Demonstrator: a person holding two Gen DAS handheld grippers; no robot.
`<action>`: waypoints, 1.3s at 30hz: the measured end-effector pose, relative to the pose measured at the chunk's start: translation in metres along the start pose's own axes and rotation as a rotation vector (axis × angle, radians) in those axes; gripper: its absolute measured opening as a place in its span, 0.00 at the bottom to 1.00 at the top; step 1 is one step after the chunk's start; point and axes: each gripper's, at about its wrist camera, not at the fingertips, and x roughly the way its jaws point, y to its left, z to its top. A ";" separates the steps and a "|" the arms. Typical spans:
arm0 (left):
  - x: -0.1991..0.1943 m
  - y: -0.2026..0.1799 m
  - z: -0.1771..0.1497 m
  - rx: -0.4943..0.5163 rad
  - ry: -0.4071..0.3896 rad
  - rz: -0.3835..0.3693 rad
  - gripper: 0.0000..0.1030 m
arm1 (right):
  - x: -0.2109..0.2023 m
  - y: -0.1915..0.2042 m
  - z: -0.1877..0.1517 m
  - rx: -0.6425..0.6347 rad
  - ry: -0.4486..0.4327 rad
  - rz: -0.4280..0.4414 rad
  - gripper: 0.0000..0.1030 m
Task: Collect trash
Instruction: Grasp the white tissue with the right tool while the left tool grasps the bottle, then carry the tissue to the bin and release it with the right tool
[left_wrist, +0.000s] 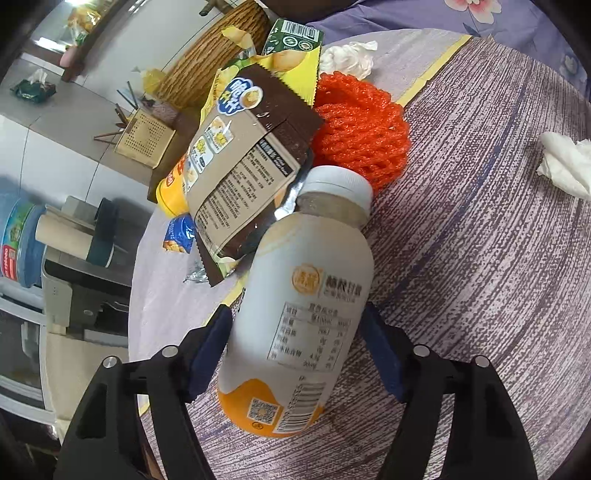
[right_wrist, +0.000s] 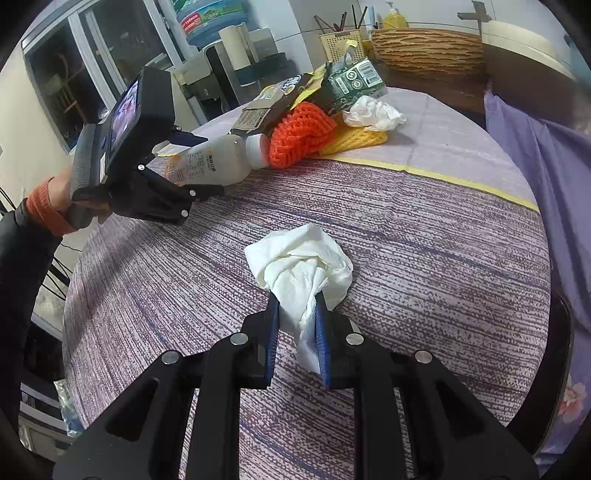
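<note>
My left gripper (left_wrist: 295, 325) is shut on a white plastic bottle (left_wrist: 306, 295) with an orange base and a white cap, held just above the table; the bottle also shows in the right wrist view (right_wrist: 218, 158), with its cap beside the pile. My right gripper (right_wrist: 297, 310) is shut on a crumpled white tissue (right_wrist: 303, 266) that rests on the purple striped tablecloth (right_wrist: 424, 240). A trash pile lies at the far side: a brown snack bag (left_wrist: 243, 155), an orange foam net (left_wrist: 358, 129), a green carton (right_wrist: 351, 83), a yellow net (right_wrist: 354, 140) and another tissue (right_wrist: 373, 112).
A woven basket (right_wrist: 424, 48), a chopstick holder (right_wrist: 340, 44) and a water dispenser (right_wrist: 207, 22) stand beyond the table. A purple flowered cloth (right_wrist: 535, 177) hangs at the right. The table edge runs along the left.
</note>
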 end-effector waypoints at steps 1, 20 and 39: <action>-0.003 -0.001 -0.001 -0.007 -0.003 -0.003 0.65 | -0.001 0.000 -0.001 0.003 -0.002 0.002 0.18; -0.080 -0.062 -0.034 -0.358 -0.235 -0.102 0.60 | -0.040 -0.018 -0.051 0.073 -0.046 0.006 0.18; -0.140 -0.120 0.020 -0.448 -0.419 -0.134 0.59 | -0.111 -0.085 -0.093 0.185 -0.154 -0.085 0.18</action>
